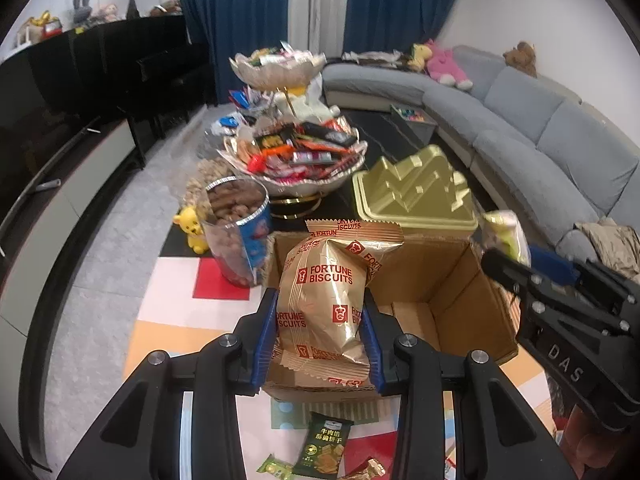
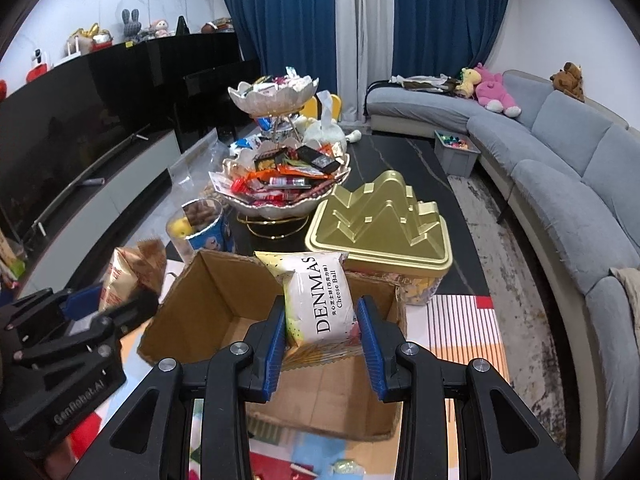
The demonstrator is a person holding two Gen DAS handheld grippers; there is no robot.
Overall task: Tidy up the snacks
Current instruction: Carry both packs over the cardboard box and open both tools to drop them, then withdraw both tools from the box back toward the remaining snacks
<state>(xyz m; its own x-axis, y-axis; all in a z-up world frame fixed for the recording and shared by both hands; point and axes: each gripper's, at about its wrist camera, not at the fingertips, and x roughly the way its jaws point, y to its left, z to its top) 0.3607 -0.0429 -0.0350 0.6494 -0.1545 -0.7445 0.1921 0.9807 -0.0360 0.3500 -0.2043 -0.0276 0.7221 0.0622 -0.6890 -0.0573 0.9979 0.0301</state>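
My left gripper (image 1: 320,336) is shut on a gold Fortune Biscuits packet (image 1: 324,288), held over the near left corner of an open cardboard box (image 1: 448,304). In the right wrist view that gripper (image 2: 120,300) shows at the left with the same gold packet (image 2: 128,272). My right gripper (image 2: 322,344) is shut on a white Denmas Cheese Ball packet (image 2: 320,300), above the same box (image 2: 208,308). From the left wrist view, the right gripper (image 1: 504,260) enters at the right edge with its pale packet (image 1: 506,236).
Behind the box stand a gold mountain-shaped tin (image 1: 420,192), a tiered snack stand (image 1: 300,152) heaped with sweets, and a clear tub of nuts (image 1: 240,232). Loose packets (image 1: 324,448) lie on the coloured mat near me. A grey sofa (image 2: 560,160) curves along the right.
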